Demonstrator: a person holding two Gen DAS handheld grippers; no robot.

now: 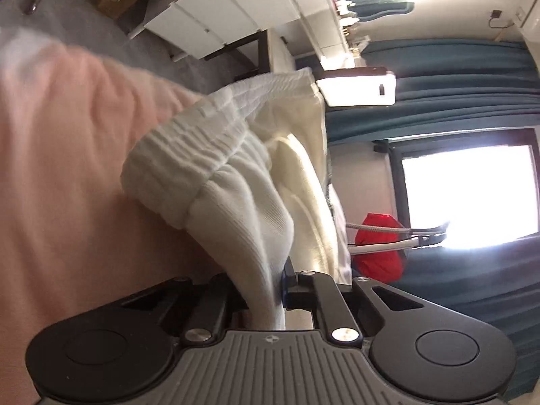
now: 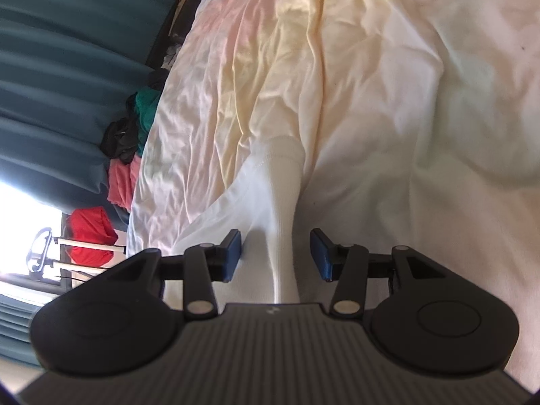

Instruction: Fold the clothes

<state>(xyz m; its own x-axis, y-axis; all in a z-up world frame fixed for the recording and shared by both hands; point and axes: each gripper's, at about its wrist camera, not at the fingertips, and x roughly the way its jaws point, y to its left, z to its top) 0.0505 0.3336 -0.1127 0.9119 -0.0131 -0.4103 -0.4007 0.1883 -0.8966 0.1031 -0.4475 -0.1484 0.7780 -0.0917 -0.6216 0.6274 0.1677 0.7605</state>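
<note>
1. Bed (image 2: pixel 422 101): covered w/ a crumpled pastel sheet, pale yellow, pink and a bit of blue; fills most of the right wrist view. In the left wrist view a pink blurred stretch of bedding (image 1: pixel 60 168) takes up the left side.
2. Teal curtains (image 1: pixel 438 77) hang by a bright window (image 1: pixel 469 192); white drawer unit (image 1: pixel 229 17) further back on grey floor.
3. White garment (image 1: pixel 236 175): ribbed knit w/ a gathered elastic band, bunched up. In the left wrist view its long axis runs from the gripper up and away toward the drawers, band end furthest out. In the right wrist view a ribbed white part (image 2: pixel 280 202) lies on the bed sheet, long axis straight ahead from the gripper, its hemmed end pointing away.
4. Pile of clothes (image 2: pixel 131 141) (black, green, coral) at the bed's edge by the curtains; a red item (image 2: pixel 91 236) beyond it.
5. Left hand-held gripper (image 1: pixel 270 290): clenched on the white garment, fabric pinched between the pads.
6. Right hand-held gripper (image 2: pixel 276 253): released, blue pads (image 2: pixel 233 253) well apart, the ribbed strip running between them; left pad just beside the fabric, right pad apart from it.
</note>
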